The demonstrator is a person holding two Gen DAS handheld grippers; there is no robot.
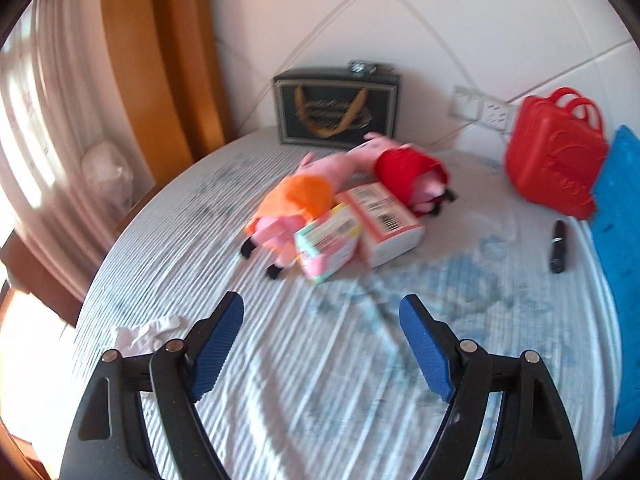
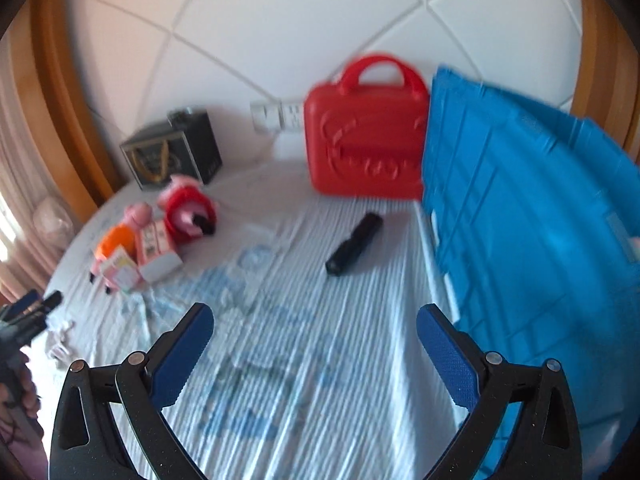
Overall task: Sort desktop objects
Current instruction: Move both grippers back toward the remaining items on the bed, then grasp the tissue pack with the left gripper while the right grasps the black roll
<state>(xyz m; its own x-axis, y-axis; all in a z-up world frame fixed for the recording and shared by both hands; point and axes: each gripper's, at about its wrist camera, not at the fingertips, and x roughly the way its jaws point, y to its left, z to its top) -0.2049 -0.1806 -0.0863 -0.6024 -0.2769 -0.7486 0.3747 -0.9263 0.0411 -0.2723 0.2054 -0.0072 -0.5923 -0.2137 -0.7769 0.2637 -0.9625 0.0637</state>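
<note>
On the striped cloth lie two pink plush pigs, one in an orange dress (image 1: 296, 200) (image 2: 114, 242) and one in a red dress (image 1: 408, 172) (image 2: 186, 208), with two small cartons (image 1: 360, 228) (image 2: 144, 256) leaning on them. A black stick-shaped object (image 1: 558, 246) (image 2: 354, 244) lies apart to the right. My left gripper (image 1: 322, 344) is open and empty, hovering in front of the cartons. My right gripper (image 2: 316, 352) is open and empty, short of the black object. The left gripper's tip also shows in the right wrist view (image 2: 36, 308).
A red plastic case (image 1: 554, 156) (image 2: 366, 136) stands by the wall. A blue crate (image 1: 622, 248) (image 2: 532, 232) stands at the right edge. A black gift bag (image 1: 336, 108) (image 2: 172, 152) stands at the back. A crumpled white cloth (image 1: 148, 332) lies near the left gripper.
</note>
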